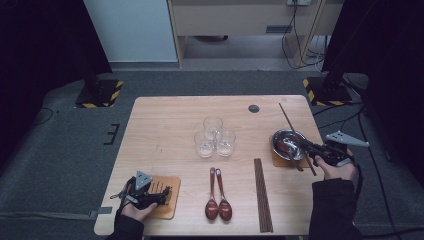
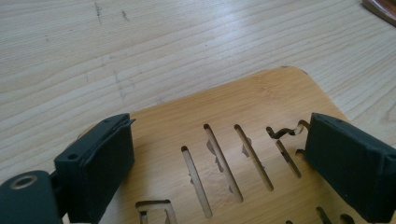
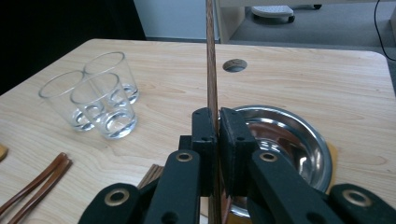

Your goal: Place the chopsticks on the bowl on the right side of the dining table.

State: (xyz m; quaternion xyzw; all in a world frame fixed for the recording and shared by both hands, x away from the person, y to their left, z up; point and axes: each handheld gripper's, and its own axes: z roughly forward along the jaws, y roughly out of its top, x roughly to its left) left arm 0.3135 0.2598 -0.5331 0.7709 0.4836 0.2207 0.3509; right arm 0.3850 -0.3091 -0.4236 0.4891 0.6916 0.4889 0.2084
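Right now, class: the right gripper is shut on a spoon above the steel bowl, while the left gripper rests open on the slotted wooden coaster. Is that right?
Not quite. The right gripper is shut on a chopstick, not a spoon; the right gripper view shows the thin stick between its jaws, by the steel bowl. The left gripper does rest open over the slotted wooden coaster.

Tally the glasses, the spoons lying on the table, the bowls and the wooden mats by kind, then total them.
Clear glasses: 3
Dark red spoons: 2
Metal bowl: 1
Wooden mats: 2
Total: 8
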